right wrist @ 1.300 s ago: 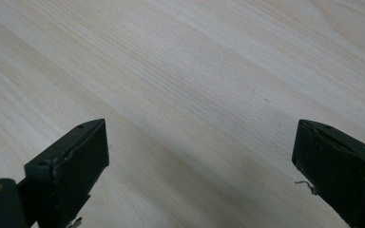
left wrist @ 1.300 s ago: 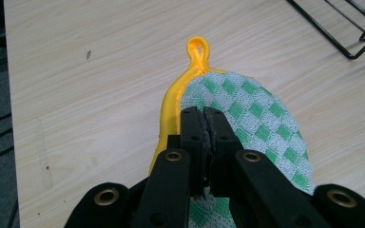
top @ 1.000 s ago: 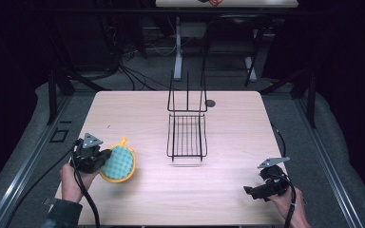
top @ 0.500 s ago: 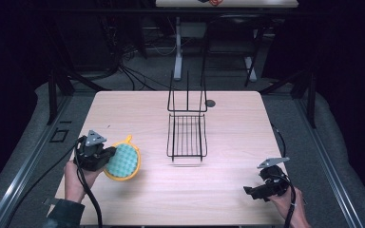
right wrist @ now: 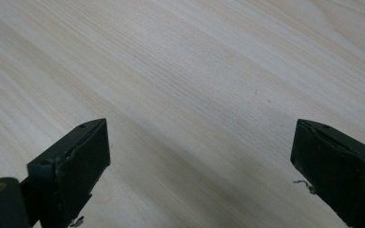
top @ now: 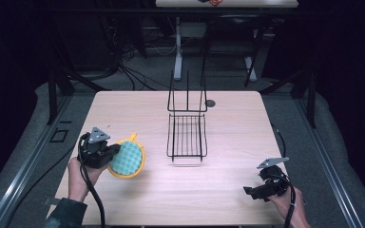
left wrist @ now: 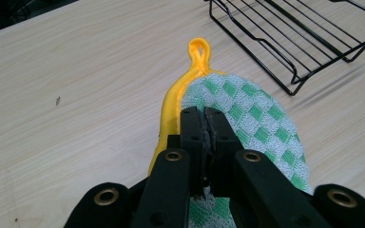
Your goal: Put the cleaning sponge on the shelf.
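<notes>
- The left gripper [top: 115, 153] sits near the table's [top: 228, 190] left edge, toward the near left corner, with the person's left hand [top: 80, 176] behind it.
- Its jaws are pinched tight on the pot holder [top: 129, 160], a round pad of green-and-white check cloth with a yellow border; in the left gripper view the two black jaws meet on the cloth just inside the yellow rim.
- The pot holder [left wrist: 247, 118] sits at the jaw tips; whether it rests on the table or hangs just above it cannot be told. Its yellow hanging loop [left wrist: 199, 50] points away from the gripper, toward the far edge.
- A black wire rack [top: 187, 124] stands at the middle of the table, its upright back toward the far edge and its flat grid toward the near edge; it is apart from the pot holder, to its right.
- The right gripper [top: 253, 191] lies near the near right corner, held by the right hand [top: 287, 206], well apart from the rack.
- In the right gripper view its jaws stand wide apart over bare wood, with nothing between them.
</notes>
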`<state>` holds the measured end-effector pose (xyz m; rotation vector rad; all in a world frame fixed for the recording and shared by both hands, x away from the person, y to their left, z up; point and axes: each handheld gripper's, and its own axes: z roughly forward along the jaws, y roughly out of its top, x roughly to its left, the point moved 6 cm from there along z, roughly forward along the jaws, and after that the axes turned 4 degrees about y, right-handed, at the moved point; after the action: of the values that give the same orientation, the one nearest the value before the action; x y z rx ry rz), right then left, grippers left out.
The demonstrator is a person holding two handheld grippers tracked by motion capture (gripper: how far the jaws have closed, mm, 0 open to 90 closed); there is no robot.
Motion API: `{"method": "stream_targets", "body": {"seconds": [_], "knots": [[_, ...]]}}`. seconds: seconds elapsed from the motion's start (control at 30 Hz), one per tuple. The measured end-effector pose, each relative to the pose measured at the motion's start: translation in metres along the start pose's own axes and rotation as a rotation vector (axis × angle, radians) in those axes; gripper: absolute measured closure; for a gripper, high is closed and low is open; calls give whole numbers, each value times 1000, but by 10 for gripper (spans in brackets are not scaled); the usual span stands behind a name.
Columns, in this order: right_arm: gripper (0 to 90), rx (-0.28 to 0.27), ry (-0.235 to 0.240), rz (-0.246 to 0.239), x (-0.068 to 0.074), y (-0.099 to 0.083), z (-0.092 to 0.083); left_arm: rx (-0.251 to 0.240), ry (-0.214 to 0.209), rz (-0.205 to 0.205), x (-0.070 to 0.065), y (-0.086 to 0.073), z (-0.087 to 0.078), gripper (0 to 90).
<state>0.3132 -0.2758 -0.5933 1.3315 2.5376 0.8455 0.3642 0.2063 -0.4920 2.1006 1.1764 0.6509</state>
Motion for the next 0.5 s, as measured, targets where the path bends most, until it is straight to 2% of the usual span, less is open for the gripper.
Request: {"method": "stream_targets", "body": {"seconds": [0.17,0.33,0.5], "knots": [[55,3,0,1,0,0,0,-17,-5,-1,-1,4,0,877],[58,2,0,1,0,0,0,-16,-17,19,-7,11,3,877],[59,4,-4,-3,0,0,0,-18,-25,23,-11,14,7,877]]}}
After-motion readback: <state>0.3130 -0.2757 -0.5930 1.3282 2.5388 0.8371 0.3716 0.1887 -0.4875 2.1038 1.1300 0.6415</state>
